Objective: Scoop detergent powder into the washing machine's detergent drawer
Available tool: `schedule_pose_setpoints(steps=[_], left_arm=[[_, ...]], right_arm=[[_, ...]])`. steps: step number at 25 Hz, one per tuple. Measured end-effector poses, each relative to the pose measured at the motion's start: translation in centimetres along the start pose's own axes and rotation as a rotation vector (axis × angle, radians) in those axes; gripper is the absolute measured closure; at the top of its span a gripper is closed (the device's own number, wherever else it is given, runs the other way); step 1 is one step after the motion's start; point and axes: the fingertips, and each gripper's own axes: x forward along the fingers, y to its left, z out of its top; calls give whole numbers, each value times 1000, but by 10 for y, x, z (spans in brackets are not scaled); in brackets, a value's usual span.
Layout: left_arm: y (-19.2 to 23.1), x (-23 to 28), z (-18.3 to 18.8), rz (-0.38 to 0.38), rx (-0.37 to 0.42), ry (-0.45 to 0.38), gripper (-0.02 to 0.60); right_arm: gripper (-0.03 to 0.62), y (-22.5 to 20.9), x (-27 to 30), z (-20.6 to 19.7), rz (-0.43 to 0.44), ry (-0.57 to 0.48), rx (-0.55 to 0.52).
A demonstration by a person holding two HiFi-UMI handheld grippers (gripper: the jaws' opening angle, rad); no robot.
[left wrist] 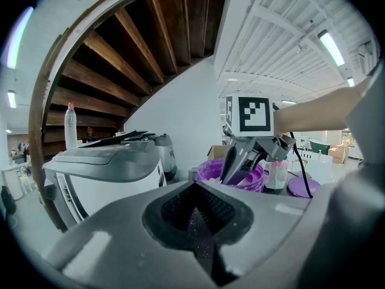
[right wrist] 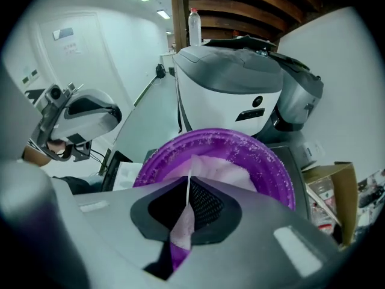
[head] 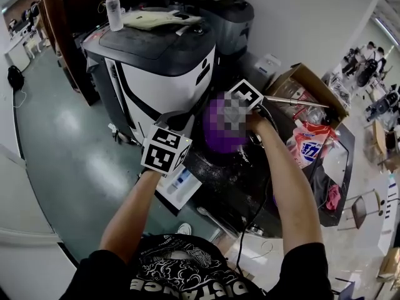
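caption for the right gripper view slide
Right gripper, shut on a thin pale strip, above the powder-filled purple tub.

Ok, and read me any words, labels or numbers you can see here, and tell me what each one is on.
Nothing reads clearly enough to quote.
shirt: large white print, upside down and cut off, not legible.
detergent bag: red and blue print, too blurred.
wall notice: too small.
marker cube: black-and-white pattern only, no letters.
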Motion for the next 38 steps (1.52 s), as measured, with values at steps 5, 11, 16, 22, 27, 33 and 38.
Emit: schedule_pose_setpoints(steps=[5, 11, 16, 22, 27, 33, 38], left_arm=[[1, -4, 0, 2, -5, -1, 580], [-3, -7, 6, -8, -10, -17, 580], [-7, -4, 5, -20, -18, -19, 580], [-8, -1, 10, -33, -24, -23, 580], [-11, 4, 20, -47, -23, -41, 580], [-13, 10, 24, -59, -19, -48, 580], [-15, 14, 30, -62, -17, -55, 580]], right_arm=[[557, 3, -2, 2, 64, -8, 128], [557, 6, -9, 6, 138, -48, 261], [558, 3, -18, 9, 184, -102, 354], [557, -1, -35, 10, 236, -200, 481], [557, -5, -51, 14, 284, -323, 583], [557, -9, -64, 12, 368, -472, 726], [557, -16, -77, 10, 432, -601, 834]])
